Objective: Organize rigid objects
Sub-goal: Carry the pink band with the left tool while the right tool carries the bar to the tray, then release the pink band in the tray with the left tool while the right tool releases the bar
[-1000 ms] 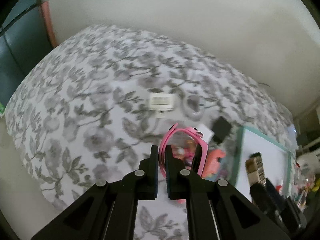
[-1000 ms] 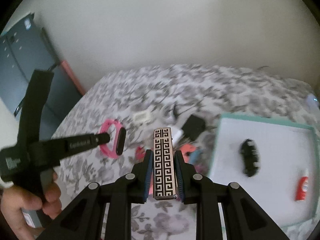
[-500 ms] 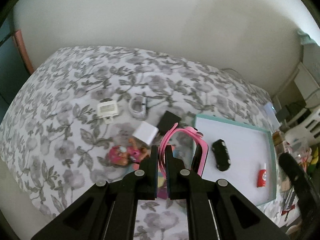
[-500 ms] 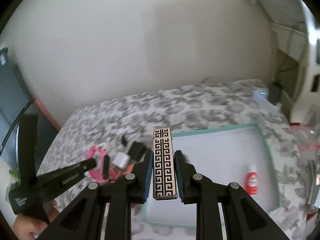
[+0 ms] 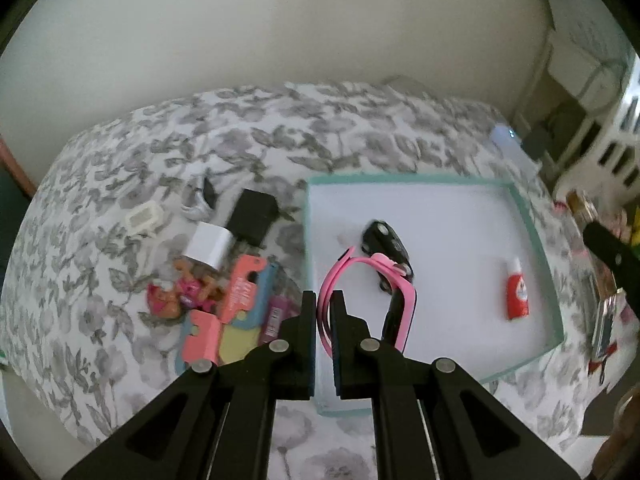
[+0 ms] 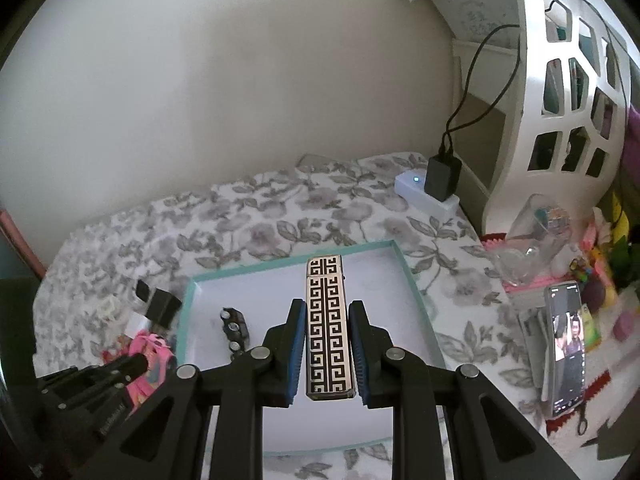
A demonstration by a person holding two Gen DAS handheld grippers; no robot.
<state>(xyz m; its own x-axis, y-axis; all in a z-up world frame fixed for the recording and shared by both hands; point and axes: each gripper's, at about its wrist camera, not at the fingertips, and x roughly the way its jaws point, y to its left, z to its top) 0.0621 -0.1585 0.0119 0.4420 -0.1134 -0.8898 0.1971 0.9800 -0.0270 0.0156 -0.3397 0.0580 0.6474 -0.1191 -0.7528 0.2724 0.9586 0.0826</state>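
Pink watch (image 5: pixel 366 296): stiff moulded band looped in a ring with a dark face, judged light and springy, best taken by the strap's thin edge, as the left hand-held gripper (image 5: pixel 324 312) has it pinched, above the near-left part of the teal-rimmed tray (image 5: pixel 536 240) on the flowered bed (image 5: pixel 280 140). Patterned lighter (image 6: pixel 329 328): slim metal bar with a black key-pattern, judged hard, slick and fairly dense, clamped by its long sides in the right hand-held gripper (image 6: pixel 328 354) over the tray. Tray already holds a black car key (image 5: pixel 386 242) and a small red bottle (image 5: pixel 517 290).
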